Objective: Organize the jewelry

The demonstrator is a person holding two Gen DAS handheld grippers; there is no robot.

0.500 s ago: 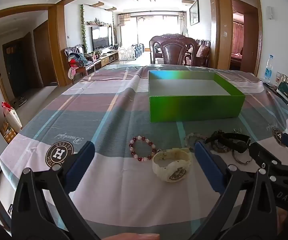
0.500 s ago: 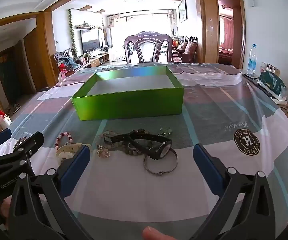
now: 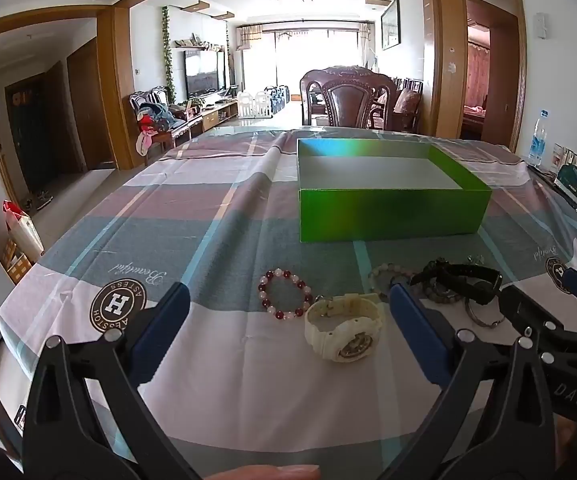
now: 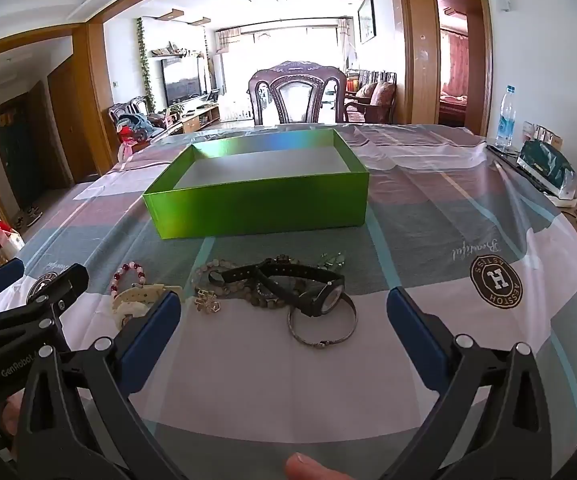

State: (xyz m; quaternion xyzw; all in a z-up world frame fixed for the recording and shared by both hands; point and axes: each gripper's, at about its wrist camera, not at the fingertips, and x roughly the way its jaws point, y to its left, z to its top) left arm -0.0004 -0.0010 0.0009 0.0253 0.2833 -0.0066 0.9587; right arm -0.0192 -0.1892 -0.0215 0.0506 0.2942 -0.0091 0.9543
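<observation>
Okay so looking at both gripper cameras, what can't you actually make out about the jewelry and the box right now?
- White watch: right wrist view, largely hidden behind the left gripper and a blue finger pad.
- Beaded bracelets under the black watch: tangled, so the count is unclear in either view.
- Green box: left wrist view, near wall hides the front floor.
- Small charm: too small to identify.
- Silver bangle: left wrist view, partly behind the right gripper.
</observation>
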